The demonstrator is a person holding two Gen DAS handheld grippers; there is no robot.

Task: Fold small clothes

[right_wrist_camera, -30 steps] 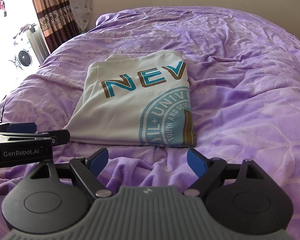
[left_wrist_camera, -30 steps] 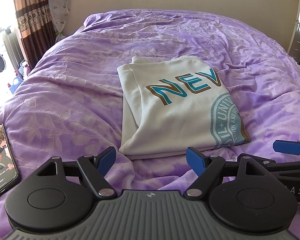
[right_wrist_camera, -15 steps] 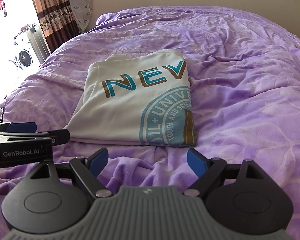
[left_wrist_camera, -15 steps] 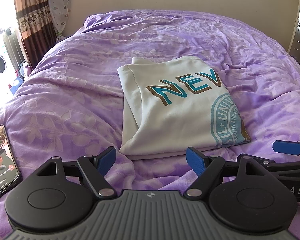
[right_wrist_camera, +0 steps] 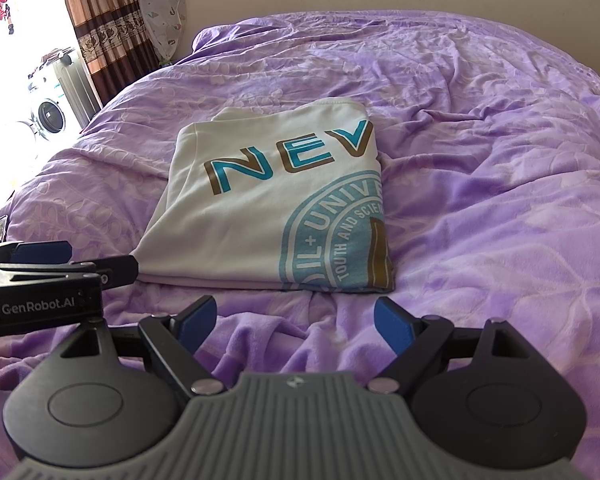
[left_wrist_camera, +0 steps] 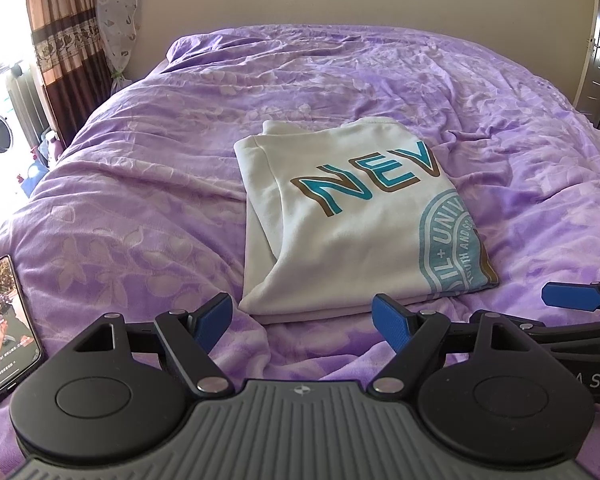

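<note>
Purple bedspread (left_wrist_camera: 140, 184), folded white shirt (left_wrist_camera: 352, 236), phone (left_wrist_camera: 4, 324) at left edge

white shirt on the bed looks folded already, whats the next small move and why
Probably ease both grippers back and leave it. The white shirt lies as a compact folded rectangle on the purple bedspread, edges stacked. The left gripper and right gripper are open, empty, short of its near edge. One more fold in half would also be reasonable.
</note>
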